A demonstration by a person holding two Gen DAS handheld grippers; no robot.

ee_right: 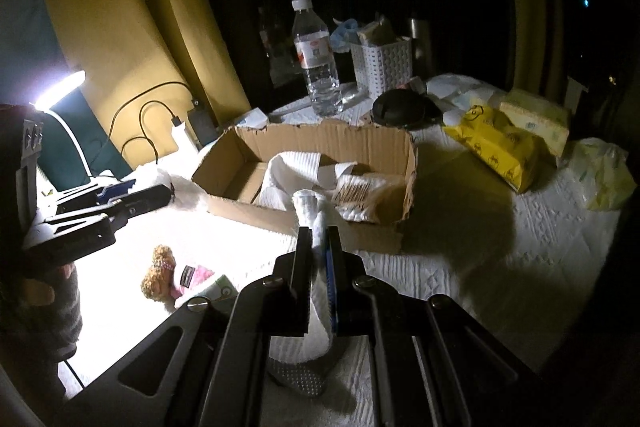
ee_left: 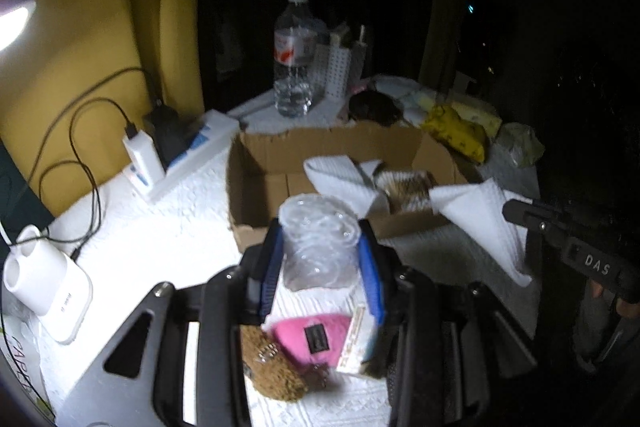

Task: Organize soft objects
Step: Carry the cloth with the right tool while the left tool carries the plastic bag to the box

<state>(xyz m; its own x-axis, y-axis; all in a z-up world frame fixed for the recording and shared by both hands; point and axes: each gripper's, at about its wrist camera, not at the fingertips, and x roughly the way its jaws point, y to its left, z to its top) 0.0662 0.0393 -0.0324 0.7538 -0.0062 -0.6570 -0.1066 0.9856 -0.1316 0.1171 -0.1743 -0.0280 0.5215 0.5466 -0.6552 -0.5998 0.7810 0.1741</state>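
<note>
Bubble wrap (ee_left: 318, 241) clamped by left gripper (ee_left: 320, 259) shows only there; right gripper (ee_right: 319, 247) pinches white cloth (ee_right: 316, 223)

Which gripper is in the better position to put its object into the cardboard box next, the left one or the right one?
Probably the right gripper: its white cloth already hangs at the box rim. The left gripper holds a clear plastic bundle just short of the box.

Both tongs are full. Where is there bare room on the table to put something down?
Widest free patch: the white cover right of the cardboard box, in front of the yellow pack. Another lies between the box's left wall and the power strip. Crowded: behind the box around the water bottle and white basket, and near the plush toy.
</note>
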